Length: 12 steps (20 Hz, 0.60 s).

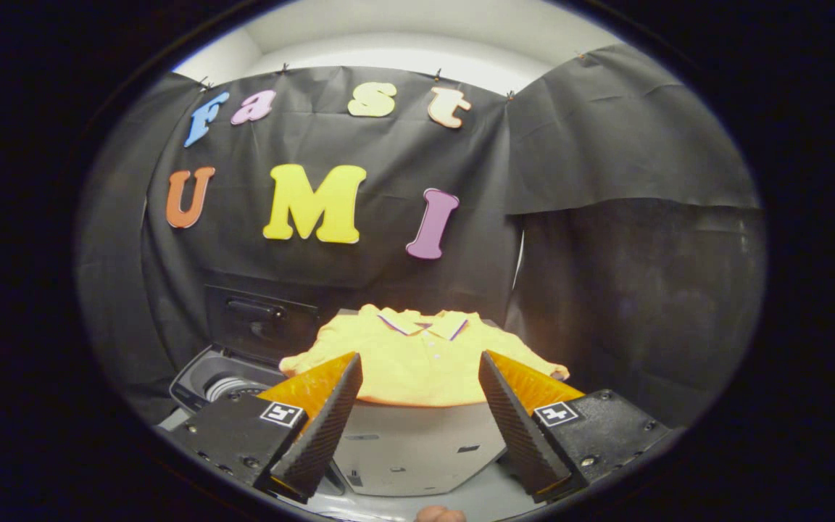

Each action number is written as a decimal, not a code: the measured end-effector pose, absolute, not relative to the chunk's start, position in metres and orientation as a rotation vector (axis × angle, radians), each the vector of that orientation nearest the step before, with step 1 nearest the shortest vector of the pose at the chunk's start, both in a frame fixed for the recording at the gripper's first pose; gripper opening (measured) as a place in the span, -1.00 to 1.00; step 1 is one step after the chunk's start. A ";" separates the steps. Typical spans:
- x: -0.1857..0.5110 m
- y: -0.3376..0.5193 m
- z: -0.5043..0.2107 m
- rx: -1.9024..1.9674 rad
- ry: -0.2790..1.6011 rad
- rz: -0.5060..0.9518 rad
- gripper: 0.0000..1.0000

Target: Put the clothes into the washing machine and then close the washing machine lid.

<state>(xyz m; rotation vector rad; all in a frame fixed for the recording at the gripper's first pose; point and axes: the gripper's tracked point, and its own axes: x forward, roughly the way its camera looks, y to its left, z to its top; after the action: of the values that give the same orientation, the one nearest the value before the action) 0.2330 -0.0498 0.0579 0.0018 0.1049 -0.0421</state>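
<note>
So the gripper has its two black ribbed wedge fingers spread wide apart, nothing pinched between them. Each finger has an orange side panel and a little black-and-white square marker on its base.

Just ahead of the fingers, in the gap between them, there's a bright yellow short-sleeved polo shirt with a striped collar, laid out flat with both sleeves spread. It's sitting on a pale grey flat surface that looks like the top of the washing machine, and its lower hem hangs just over the near edge of that surface. The fingertips are near the shirt's sleeves, but I can't tell if they're touching.

Off beside the left finger, lower than the shirt, is the round open drum of the washing machine, with a grey rim and a dark inside. Its dark lid stands upright behind the opening, up against the black cloth wall.

A fingertip of the person's hand peeks in at the very bottom.
</note>
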 end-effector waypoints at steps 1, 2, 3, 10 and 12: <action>0.250 -0.051 0.055 0.009 0.133 -0.037 1.00; 0.266 -0.053 0.054 0.011 0.162 -0.033 1.00; 0.282 -0.055 0.053 0.015 0.187 -0.029 1.00; 0.365 -0.065 0.030 0.039 0.386 -0.021 1.00; 0.381 -0.064 0.027 0.017 0.421 -0.015 1.00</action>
<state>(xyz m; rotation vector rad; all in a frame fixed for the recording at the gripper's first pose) 0.3808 -0.0641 0.0269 0.0168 0.4209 -0.0150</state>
